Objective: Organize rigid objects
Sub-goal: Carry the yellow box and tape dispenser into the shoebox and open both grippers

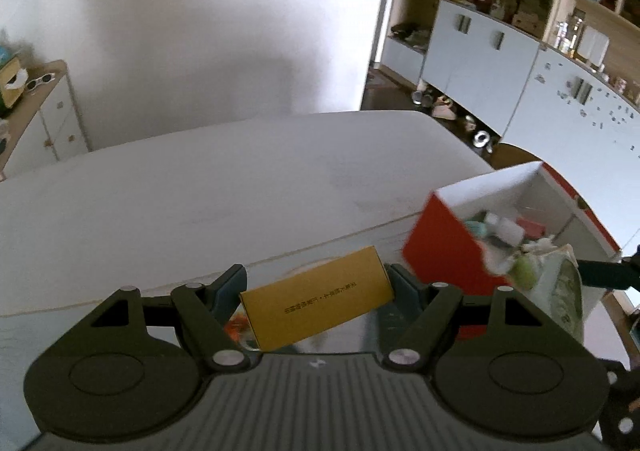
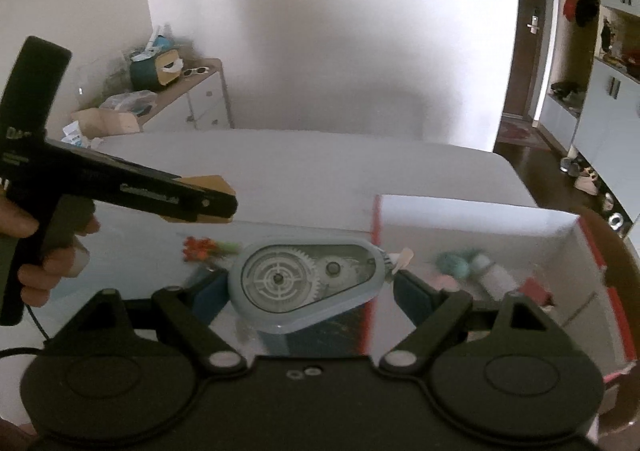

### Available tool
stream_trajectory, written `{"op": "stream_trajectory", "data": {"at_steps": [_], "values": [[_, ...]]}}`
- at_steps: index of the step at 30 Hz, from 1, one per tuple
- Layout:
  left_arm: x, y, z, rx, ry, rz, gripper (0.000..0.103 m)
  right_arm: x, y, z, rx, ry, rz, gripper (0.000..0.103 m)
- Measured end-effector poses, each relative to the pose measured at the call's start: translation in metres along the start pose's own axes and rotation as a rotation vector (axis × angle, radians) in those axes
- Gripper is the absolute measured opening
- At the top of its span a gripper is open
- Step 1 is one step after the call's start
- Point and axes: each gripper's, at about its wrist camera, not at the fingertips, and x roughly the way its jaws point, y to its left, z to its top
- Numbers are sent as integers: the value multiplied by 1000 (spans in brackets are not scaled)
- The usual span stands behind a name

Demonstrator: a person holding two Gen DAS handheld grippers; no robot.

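Observation:
My left gripper [image 1: 316,278] is shut on a mustard-yellow carton [image 1: 320,301] with a line of dark print, held tilted above the white table's [image 1: 200,191] near edge. In the right wrist view that carton [image 2: 208,182] shows at the left, between black jaws held by a person's hand [image 2: 40,271]. My right gripper [image 2: 308,281] is shut on a grey-blue correction tape dispenser [image 2: 308,287] with see-through gears. It hangs just left of the red box [image 2: 460,213]. The box [image 1: 444,247] has white inner walls and several small items inside.
A small orange and green item [image 2: 198,247] lies on the table below the grippers. A wooden sideboard [image 2: 200,83] with clutter stands against the far wall at the left. White cupboards and open shelves [image 1: 480,43] fill the right side. Shoes lie on the dark floor [image 1: 444,107].

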Motion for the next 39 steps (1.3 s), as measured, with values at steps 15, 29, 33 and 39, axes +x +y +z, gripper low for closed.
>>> {"op": "stream_trajectory", "data": {"at_steps": [15,29,33,39], "values": [[18,-120,3,55,29,-39,77,-25,-101,-29,-7,22,-44,88],[65,-208,15,98,102,-54,77,-15,-162,-46,-22,73,-43,88],[85,-224,20,104,132,-40,77,-6,-170,-47,-39,88,-39,88],[114,-239,26,133,165,-2,77,16,-177,-41,-72,117,-40,88]]}}
